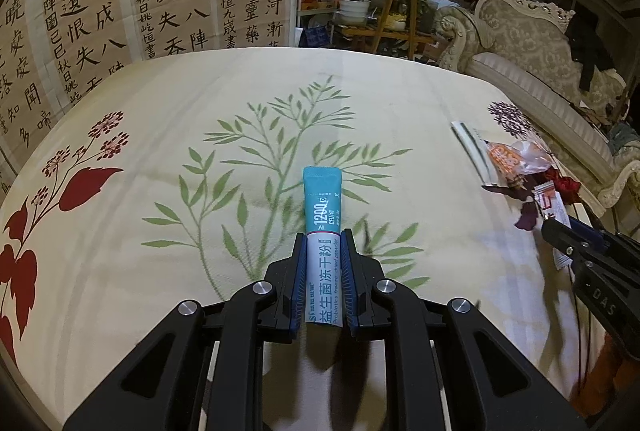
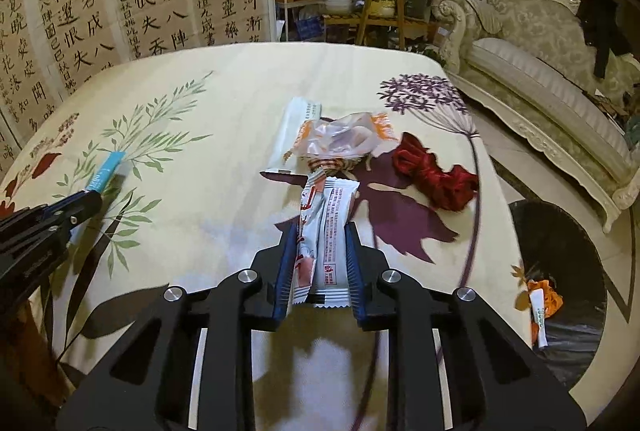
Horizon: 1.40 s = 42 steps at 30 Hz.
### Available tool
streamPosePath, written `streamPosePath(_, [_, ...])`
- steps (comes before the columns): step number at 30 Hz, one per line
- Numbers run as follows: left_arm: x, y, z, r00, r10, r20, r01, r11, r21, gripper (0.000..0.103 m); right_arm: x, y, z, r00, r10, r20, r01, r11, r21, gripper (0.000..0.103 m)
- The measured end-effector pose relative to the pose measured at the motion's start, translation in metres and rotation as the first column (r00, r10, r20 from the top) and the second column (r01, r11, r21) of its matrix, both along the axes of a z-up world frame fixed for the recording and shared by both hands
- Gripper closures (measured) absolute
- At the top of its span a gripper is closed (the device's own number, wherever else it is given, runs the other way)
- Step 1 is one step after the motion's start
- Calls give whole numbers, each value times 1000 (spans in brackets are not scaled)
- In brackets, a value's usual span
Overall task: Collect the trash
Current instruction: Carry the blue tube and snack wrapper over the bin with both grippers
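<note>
Teal/white probiotic sachet (image 1: 322, 251): "≥1200亿 CFU/袋", "益生菌冻干粉", "Probiotics freeze-dried powder". Right gripper (image 1: 560, 231) body, seen from left cam: "DAS". Calligraphy screen (image 1: 120, 3) behind table: big brush chars incl. "國名成八陣", "不轉遺恨失吞", "深長河漸", smaller "姚屹恒九歲書". White snack wrapper (image 2: 328, 235): red logo and fine print, too small to read. Orange-print wrapper (image 2: 344, 139): illegible.

Both wrist views low over the shared floral tablecloth (image 1: 160, 135), facing forward.
</note>
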<state>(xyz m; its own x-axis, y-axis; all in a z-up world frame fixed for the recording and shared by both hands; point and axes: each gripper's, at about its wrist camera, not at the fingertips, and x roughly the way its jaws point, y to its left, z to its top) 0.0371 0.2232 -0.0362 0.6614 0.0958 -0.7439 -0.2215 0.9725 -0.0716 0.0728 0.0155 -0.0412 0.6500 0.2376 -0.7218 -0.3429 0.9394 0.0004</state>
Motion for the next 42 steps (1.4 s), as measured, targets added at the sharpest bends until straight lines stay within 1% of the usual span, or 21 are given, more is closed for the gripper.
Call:
streamPosePath(8, [-4, -37, 10, 997, -66, 29, 66, 998, 1, 85, -14, -48, 16, 995, -85, 52, 82, 996, 45, 80])
streamPosePath(15, [-3, -88, 21, 985, -160, 66, 161, 987, 4, 85, -24, -95, 23, 979, -184, 84, 179, 982, 66, 80])
streamPosePath(20, [0, -130, 26, 969, -233, 85, 234, 972, 0, 85, -31, -135, 26, 957, -267, 111, 261, 963, 70, 80])
streamPosePath(23, [1, -160, 29, 952, -287, 108, 288, 958, 11, 85, -34, -158, 27, 939, -318, 130, 312, 948, 68, 79])
streamPosePath(27, [5, -194, 31, 930, -348, 119, 349, 937, 15, 85, -36, -184, 27, 916, -372, 149, 366, 928, 65, 79])
streamPosePath(31, [10, -223, 34, 907, -398, 135, 398, 917, 26, 85, -34, -209, 25, 896, -416, 153, 409, 909, 73, 79])
streamPosePath(34, [16, -241, 35, 896, -423, 138, 423, 906, 34, 85, -31, -220, 22, 886, -439, 149, 432, 899, 77, 79])
streamPosePath(42, [31, -277, 30, 879, -460, 124, 454, 888, 75, 85, -21, -249, 9, 864, -487, 127, 479, 873, 87, 79])
